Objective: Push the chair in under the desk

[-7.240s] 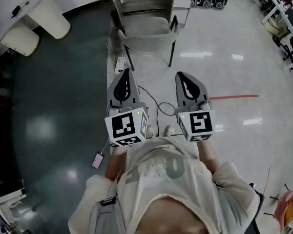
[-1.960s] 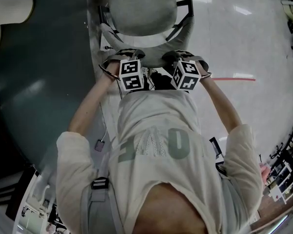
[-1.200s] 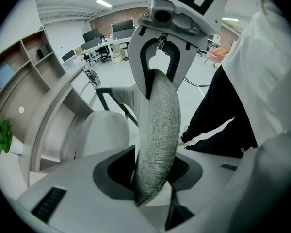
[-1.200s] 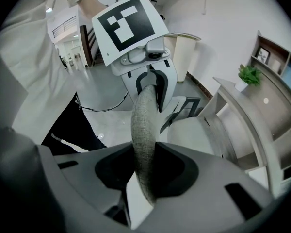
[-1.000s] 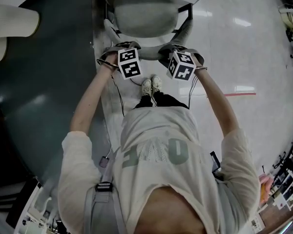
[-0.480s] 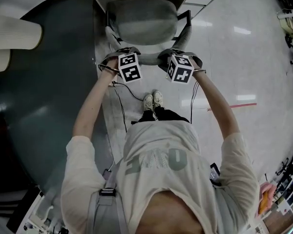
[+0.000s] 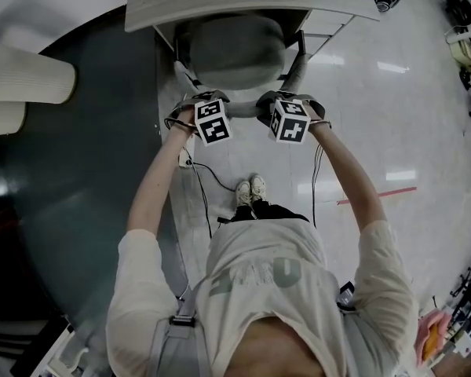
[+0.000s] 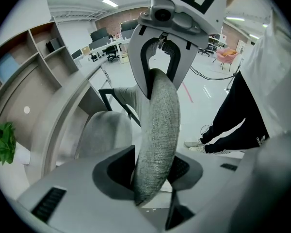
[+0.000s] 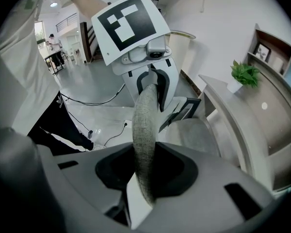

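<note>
The grey fabric chair stands at the wooden desk (image 7: 220,2), with its seat (image 7: 234,44) partly beneath the desktop. Both grippers clamp the top edge of the chair's backrest (image 7: 243,94) side by side. My left gripper (image 7: 195,102) is shut on the backrest's left part, and the padded rim (image 8: 157,140) fills its jaws (image 8: 153,171). My right gripper (image 7: 276,100) is shut on the right part, the rim (image 9: 144,135) running between its jaws (image 9: 145,171). Each gripper view shows the other gripper farther along the rim, with the seat (image 9: 194,135) and the desk edge (image 9: 233,115) beyond.
A power strip and black cables (image 7: 190,163) lie on the floor beside the person's feet (image 7: 251,191). A drawer unit (image 7: 323,23) stands under the desk's right side. White rounded furniture (image 7: 31,77) is at the left. A small plant (image 9: 245,74) sits on the desk.
The chair has slid farther under the desk, and more of the desktop now covers the seat. Both grippers moved forward with the backrest, still clamped on it.
</note>
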`<state>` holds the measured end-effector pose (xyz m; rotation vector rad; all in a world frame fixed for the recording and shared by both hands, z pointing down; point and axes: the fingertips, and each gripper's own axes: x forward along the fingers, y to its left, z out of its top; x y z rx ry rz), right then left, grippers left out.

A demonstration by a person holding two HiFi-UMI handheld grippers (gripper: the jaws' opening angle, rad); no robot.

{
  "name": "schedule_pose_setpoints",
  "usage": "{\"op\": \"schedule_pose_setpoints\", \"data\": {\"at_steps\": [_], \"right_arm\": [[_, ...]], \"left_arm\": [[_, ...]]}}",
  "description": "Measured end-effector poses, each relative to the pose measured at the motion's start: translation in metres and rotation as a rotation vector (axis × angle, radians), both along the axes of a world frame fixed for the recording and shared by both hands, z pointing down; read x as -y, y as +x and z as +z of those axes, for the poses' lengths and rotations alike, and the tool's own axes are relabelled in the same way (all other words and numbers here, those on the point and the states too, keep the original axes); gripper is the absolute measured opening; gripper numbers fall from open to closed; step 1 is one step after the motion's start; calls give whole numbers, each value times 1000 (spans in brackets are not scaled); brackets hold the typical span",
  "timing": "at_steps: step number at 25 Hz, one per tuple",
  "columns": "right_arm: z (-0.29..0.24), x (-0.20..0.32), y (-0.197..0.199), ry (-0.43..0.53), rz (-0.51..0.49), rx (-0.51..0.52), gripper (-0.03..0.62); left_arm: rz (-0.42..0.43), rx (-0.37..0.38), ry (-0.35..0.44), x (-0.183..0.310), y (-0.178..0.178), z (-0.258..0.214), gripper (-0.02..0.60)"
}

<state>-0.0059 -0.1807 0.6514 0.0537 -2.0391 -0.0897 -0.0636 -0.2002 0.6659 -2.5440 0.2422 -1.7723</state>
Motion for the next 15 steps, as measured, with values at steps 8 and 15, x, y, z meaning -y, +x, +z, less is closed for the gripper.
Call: {"op": "schedule_pose_setpoints", "data": {"at_steps": [8,15], "right_arm": [[-3,51,-4,13,18,0,101],[-2,88,-17,12,18,7,98]], "left_arm": [[4,13,-25,51,-5,-1,164],[-20,40,-17,91,-18,0,172]]}}
